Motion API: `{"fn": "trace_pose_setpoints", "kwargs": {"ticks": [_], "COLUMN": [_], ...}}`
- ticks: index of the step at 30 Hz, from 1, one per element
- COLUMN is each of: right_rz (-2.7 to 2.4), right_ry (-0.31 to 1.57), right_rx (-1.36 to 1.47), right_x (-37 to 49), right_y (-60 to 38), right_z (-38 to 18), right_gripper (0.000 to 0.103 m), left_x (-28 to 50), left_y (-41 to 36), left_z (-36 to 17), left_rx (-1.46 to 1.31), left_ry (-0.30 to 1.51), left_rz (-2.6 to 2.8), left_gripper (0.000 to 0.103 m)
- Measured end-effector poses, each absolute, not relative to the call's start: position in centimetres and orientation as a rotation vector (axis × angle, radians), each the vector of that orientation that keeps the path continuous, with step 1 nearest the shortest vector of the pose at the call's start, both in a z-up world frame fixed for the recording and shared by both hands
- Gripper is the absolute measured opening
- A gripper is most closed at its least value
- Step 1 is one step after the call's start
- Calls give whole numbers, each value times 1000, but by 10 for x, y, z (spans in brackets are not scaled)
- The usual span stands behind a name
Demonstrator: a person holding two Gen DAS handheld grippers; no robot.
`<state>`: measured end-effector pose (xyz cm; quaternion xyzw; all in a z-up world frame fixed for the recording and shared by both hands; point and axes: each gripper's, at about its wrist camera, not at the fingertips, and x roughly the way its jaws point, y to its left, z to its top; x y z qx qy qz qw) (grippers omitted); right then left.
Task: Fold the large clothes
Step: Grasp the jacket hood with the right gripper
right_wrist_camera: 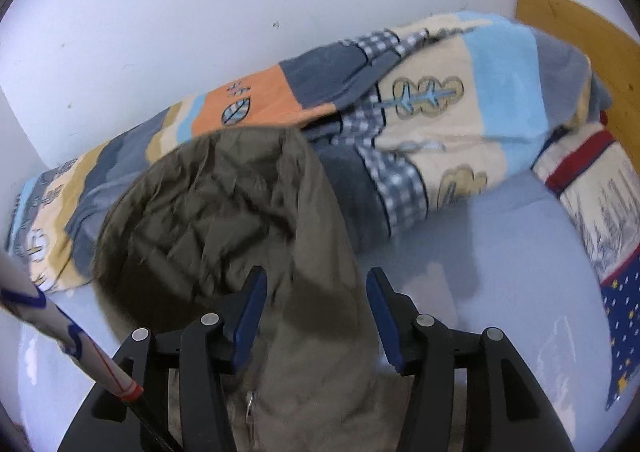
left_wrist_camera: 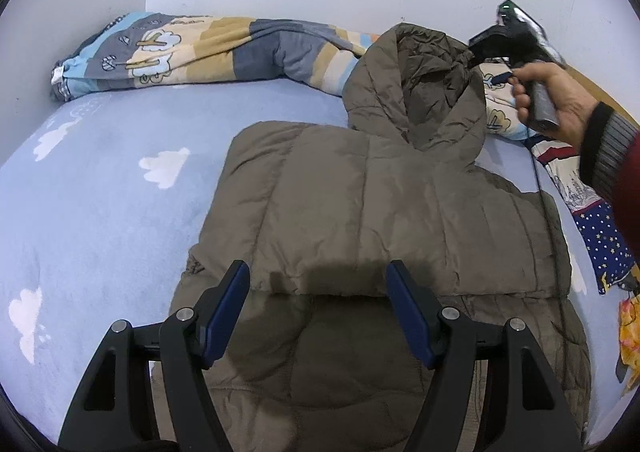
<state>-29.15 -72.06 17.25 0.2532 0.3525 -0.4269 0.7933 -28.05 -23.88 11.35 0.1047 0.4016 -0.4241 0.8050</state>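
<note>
Bed: pale blue cloud-print sheet (left_wrist_camera: pixel 100 187) under everything.
Quilt: rolled patchwork blanket in blue, cream and orange (left_wrist_camera: pixel 224 47) along the white wall, behind the hood.
Jacket: olive-brown quilted puffer jacket (left_wrist_camera: pixel 360 211) lies folded mid-bed, hood (right_wrist_camera: pixel 224 207) raised.
Pillow: star-and-stripe patterned pillow (left_wrist_camera: pixel 600 236) beside the jacket.
Left gripper (left_wrist_camera: pixel 318 316): jaws spread, above the jacket hem, gripping nothing.
Right gripper (right_wrist_camera: pixel 316 320): jaws parted astride the hood edge, not clamped.
</note>
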Motion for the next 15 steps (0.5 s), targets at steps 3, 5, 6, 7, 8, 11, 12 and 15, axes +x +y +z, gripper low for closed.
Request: {"fn": "trace_pose_setpoints", "kwargs": {"ticks": [3,5,6,7,8,11,12,15], "right_rz": [-927,-926,-929,-933,-938,-909,-898,-861], "right_ry": [795,815,817,796,781,725,711,665], "right_rx": [527,514,509,490,478,482,476,454], "right_x": [-279,-279,-281,-286,-290,-309,-314,-338], "right_y": [-730,-729,-728,-723,-719,-701,-694,-662], "right_z": [161,152,151,153,155,169,174,199], "right_gripper": [56,23,11,11,11,9,9,9], "left_x": [-282,-284,-284,-285,-285,-287,-287,-289], "left_y": [-241,-243,-243,-243,-243,-241,-240,-238], "left_z": [111,110,110,111,111,115,116,122], "left_rx": [236,249,251,249,247,241,239,230], "left_ry": [866,865,864,863,862,860,857,848], "left_rz": [-916,-921,-922,-922,-924,-932,-933,-941], "left_gripper": [69,69,69,69,69,69,69,69]}}
